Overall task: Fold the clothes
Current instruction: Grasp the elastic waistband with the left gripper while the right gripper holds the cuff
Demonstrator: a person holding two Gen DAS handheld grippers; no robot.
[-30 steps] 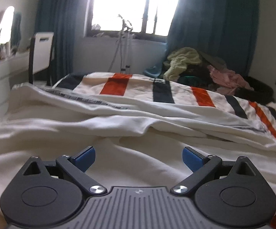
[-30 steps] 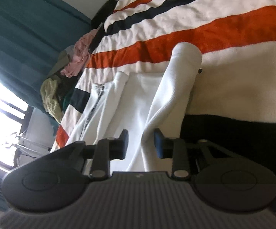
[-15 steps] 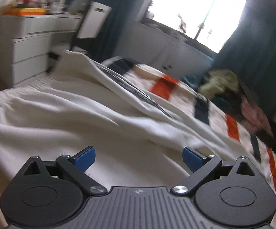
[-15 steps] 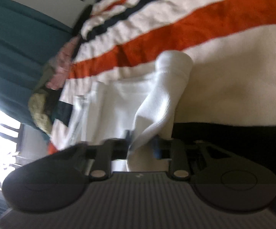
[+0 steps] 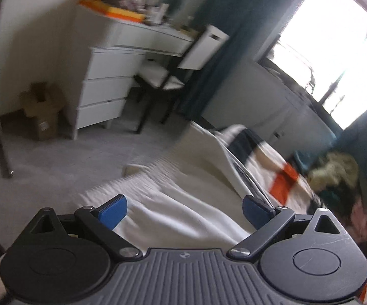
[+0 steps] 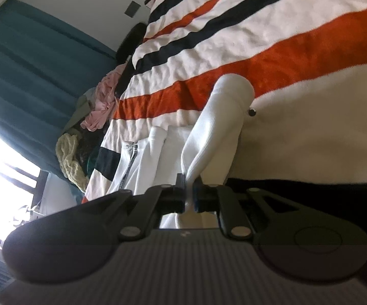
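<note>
Cloth is pinched in the right claw [image 6: 189, 190]: its jaws are pressed together on a fold of the white garment [image 6: 216, 132], which rises from between the pads and runs away across the bed [image 6: 310, 127]. The held part is a long tube of fabric, a sleeve by the look of it, with a rounded ribbed end lying on the orange band of the striped blanket [image 6: 272, 58]. Beside it the rest of the garment lies flat, with a zip edge [image 6: 130, 157] showing towards the window side of the bed. A heap of other clothes [image 6: 99, 106], pink and pale green, sits at the bed's far edge against the blue curtain [image 6: 31, 58].

The left claw [image 5: 184, 212] is spread wide, blue pads [image 5: 113, 212] well apart with nothing between them. It hovers over the garment's other end [image 5: 183, 213], near the edge of the bed that faces the grey floor [image 5: 56, 167]. This view is blurred. Beyond stand a white chest of drawers [image 5: 104, 86], a chair [image 5: 163, 81] and a cardboard box [image 5: 41, 109]
</note>
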